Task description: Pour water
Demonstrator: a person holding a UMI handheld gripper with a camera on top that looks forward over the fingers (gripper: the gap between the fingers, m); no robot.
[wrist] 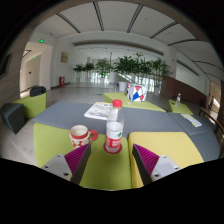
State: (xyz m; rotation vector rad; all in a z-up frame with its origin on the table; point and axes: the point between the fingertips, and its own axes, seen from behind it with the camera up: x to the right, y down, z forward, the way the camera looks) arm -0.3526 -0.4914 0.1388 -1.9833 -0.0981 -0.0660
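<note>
Gripper view: fingers (110, 160) spread, bottle (114, 128) upright just ahead, mug (81, 135) beside it, apart

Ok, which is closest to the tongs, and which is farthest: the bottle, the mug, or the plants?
1. Bottle: just ahead of the open tongs, in line with the gap between them.
2. Mug: beside the bottle, a touch farther, on the left.
3. Plants: far across the room, beyond the tables.

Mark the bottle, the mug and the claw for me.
bottle (114, 130): gripper view, on its label, just ahead of the open claw.
mug (79, 135): gripper view, on its side wall, left of the bottle.
claw (110, 162): gripper view, midway between its two pink-padded fingertips.
</note>
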